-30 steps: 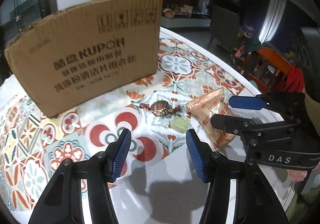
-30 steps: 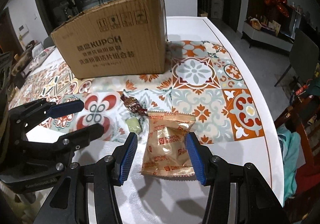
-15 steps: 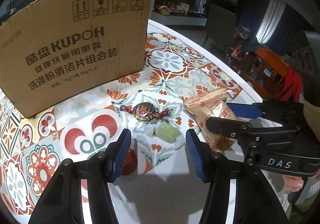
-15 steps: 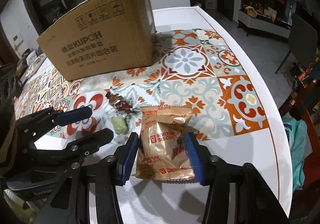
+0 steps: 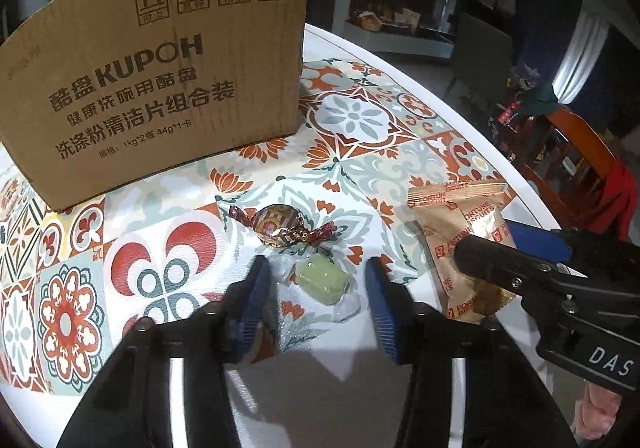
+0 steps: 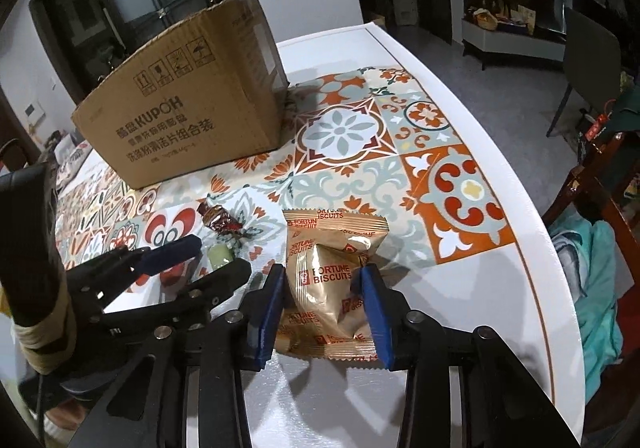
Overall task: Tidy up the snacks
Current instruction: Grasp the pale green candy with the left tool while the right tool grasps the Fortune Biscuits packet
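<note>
A pale green wrapped candy [image 5: 322,280] lies on the patterned table between the open jaws of my left gripper [image 5: 318,288]. A red-gold twist-wrapped candy [image 5: 280,228] lies just beyond it. A gold Fortune Biscuits packet [image 6: 334,276] lies flat between the jaws of my right gripper [image 6: 322,284], whose blue pads press in on its sides. The packet [image 5: 460,232] and right gripper [image 5: 520,260] also show in the left wrist view. The left gripper [image 6: 208,256], green candy [image 6: 220,254] and red candy [image 6: 220,218] show in the right wrist view.
A large brown KUPOH cardboard box [image 5: 152,80] stands on the table behind the snacks, also in the right wrist view [image 6: 188,104]. The white table edge [image 6: 520,184] curves along the right. A wooden chair with clothes [image 6: 592,216] stands past it.
Both grippers have moved forward and down. The left now straddles the green candy. The right jaws have narrowed onto the biscuit packet.
</note>
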Demonstrator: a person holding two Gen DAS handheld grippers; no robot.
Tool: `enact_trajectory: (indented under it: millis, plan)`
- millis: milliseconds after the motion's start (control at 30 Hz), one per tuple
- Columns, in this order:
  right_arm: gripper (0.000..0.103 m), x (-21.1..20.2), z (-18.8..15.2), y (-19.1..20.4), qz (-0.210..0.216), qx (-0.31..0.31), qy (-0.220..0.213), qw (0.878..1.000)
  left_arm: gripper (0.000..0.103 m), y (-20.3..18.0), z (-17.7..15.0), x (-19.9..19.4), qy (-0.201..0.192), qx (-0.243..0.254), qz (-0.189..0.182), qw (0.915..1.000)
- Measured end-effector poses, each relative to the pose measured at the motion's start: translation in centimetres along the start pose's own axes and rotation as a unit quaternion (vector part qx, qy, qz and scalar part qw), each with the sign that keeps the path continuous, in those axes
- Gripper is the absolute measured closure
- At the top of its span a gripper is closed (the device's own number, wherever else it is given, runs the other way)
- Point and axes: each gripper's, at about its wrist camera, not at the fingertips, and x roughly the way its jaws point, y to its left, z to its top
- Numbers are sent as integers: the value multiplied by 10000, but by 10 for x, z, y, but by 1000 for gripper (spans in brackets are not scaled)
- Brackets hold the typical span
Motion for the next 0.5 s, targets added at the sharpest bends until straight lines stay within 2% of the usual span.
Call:
enact_trajectory:
  millis: [133,267,500]
  plan:
    - [63,0,-1,-1,40,22,-21,10000,77,4,0,-1,39,-158,-184,9997]
    - [63,0,-4,4,104,-29,22,9999,78,7,-1,-7,59,-287,-283,9992]
    - [63,-10,-3,13,239,-67,-5,9997,78,9,1,-32,-144,-289,-304,9990]
